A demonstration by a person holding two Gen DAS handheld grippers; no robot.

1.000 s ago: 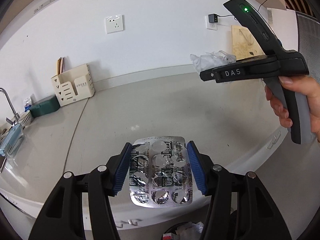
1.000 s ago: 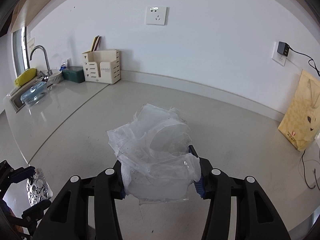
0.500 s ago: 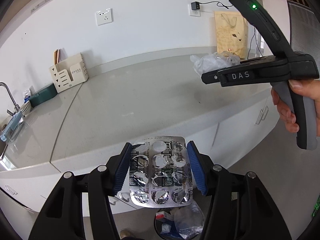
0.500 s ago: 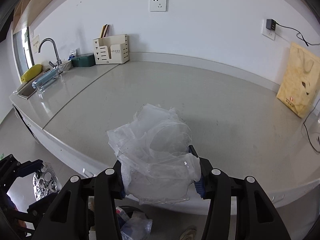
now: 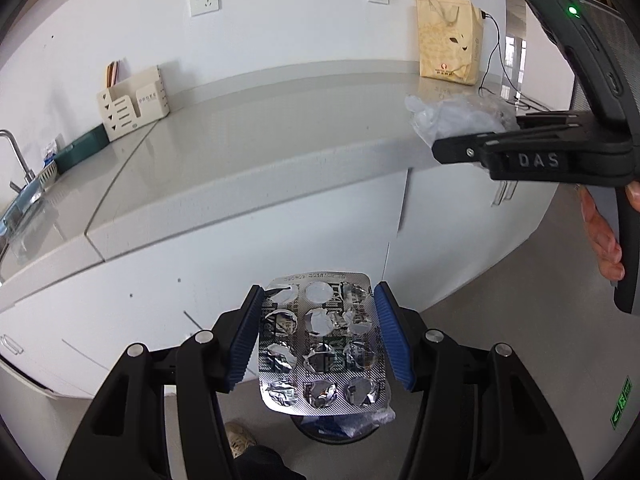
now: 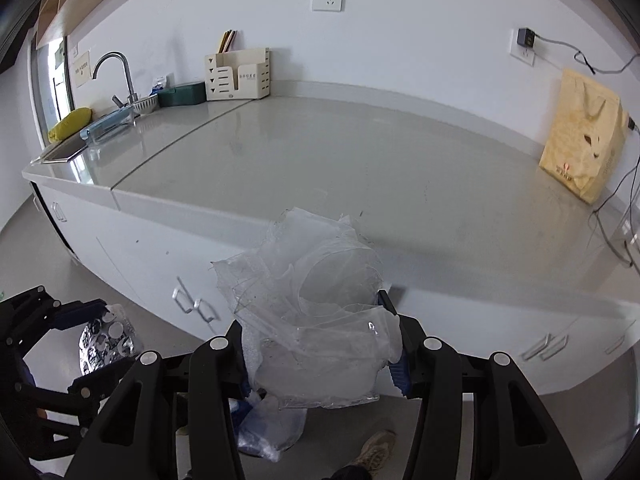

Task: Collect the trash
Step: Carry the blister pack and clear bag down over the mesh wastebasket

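Blister pack (image 5: 322,344) sits clamped in left gripper (image 5: 320,336); plastic wrap (image 6: 316,320) clamped in right gripper (image 6: 320,344). Both hang off the counter (image 6: 360,168) above the bin (image 5: 340,428). Advise centring each over the bin before releasing.

Both tongs are matte black plastic linkages with silver round screws at the pivots and ribbed blue pads on the inner faces of the fingers (image 5: 390,336). The right tongs (image 5: 532,156), seen side-on, carry raised "DAS" lettering, a grey-backed pistol handle and a curved black upper arm with a lit green lamp. Below, a tan shoe (image 6: 372,454) and what may be a dark trouser leg show.
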